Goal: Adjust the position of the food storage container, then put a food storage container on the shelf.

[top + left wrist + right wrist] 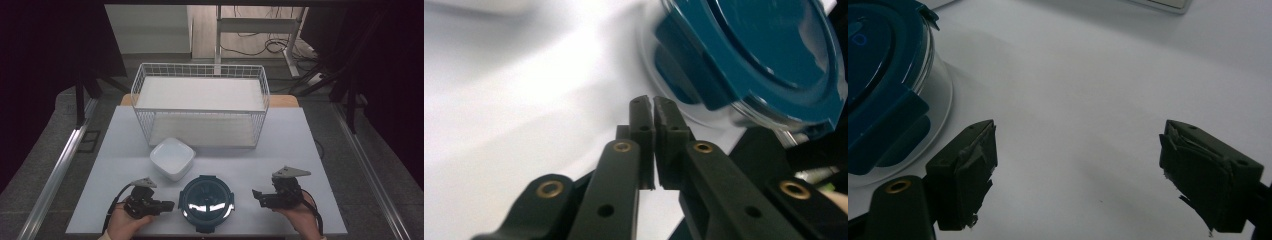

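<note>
Two tools flank round teal-lidded container [205, 203]; upright, lid up, no long axis.

free: table [300, 150] right of bowl [172, 158] | blocked: container [206, 202] between claws, basket [200, 105] behind

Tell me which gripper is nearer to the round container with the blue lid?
Left. The left gripper points at the container from just beside its left edge, not touching; the right gripper sits farther off on its right side.

High view looking forward and down over the whole table [300, 145]. Both gripper views riding low, close to the tabletop, sharing the teal-lidded container [206, 202] [764, 55] [883, 85] from opposite sides.
</note>
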`<state>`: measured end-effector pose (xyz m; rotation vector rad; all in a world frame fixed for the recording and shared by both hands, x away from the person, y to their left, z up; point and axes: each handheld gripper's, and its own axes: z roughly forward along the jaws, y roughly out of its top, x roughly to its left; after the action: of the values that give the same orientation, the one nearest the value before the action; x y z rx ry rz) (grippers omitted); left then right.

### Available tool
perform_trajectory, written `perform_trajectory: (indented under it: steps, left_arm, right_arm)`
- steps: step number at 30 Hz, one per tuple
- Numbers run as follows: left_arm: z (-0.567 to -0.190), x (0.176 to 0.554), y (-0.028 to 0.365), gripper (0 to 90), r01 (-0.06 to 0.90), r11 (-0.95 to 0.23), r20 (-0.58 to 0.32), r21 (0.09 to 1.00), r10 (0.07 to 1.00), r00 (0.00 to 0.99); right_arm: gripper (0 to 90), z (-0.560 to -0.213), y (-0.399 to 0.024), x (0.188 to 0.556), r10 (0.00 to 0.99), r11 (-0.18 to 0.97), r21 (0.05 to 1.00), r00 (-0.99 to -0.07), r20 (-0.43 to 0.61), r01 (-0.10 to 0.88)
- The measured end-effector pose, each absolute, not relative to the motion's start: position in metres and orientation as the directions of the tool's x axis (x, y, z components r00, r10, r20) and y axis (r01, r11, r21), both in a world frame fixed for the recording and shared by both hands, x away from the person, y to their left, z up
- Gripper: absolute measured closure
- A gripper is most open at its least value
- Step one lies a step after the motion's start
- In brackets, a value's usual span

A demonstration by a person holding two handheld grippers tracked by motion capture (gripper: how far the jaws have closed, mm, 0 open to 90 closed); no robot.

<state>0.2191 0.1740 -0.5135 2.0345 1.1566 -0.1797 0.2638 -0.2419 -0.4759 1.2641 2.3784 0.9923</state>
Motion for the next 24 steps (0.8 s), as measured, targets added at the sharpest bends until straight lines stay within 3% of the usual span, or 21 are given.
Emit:
perform_trajectory:
  steps: [3,5,6,7,8,12,24]
  left_arm:
    - [-0.506,0.218,0.182,80.9,0.775,-0.261,-0.455,0.576,0.685,0.569]
    - [-0.503,0.216,0.183,69.8,0.767,-0.245,-0.432,0.593,0.706,0.56]
    - [-0.501,0.216,0.184,57.8,0.767,-0.23,-0.424,0.599,0.722,0.547]
    - [-0.501,0.216,0.184,51.5,0.767,-0.23,-0.424,0.599,0.722,0.547]
    - [-0.5,0.216,0.184,51.5,0.77,-0.218,-0.422,0.6,0.731,0.536]
    - [-0.497,0.216,0.187,34.3,0.764,-0.191,-0.416,0.616,0.745,0.521]
    - [-0.491,0.215,0.192,22.5,0.756,-0.151,-0.434,0.637,0.74,0.514]
  right_arm:
    - [15.1,-0.475,-0.243,0.264,0.811,0.382,0.682,-0.581,0.077,0.624]
    - [15.1,-0.475,-0.243,0.264,0.812,0.381,0.683,-0.579,0.076,0.623]
    - [15.1,-0.475,-0.242,0.263,0.81,0.382,0.683,-0.581,0.076,0.623]
    - [15.1,-0.475,-0.242,0.263,0.81,0.382,0.683,-0.581,0.076,0.623]
    - [15.1,-0.475,-0.242,0.263,0.81,0.382,0.683,-0.582,0.077,0.623]
    - [15.1,-0.474,-0.241,0.261,0.802,0.377,0.686,-0.59,0.093,0.622]
    - [14.9,-0.47,-0.237,0.257,0.793,0.294,0.704,-0.576,0.197,0.646]
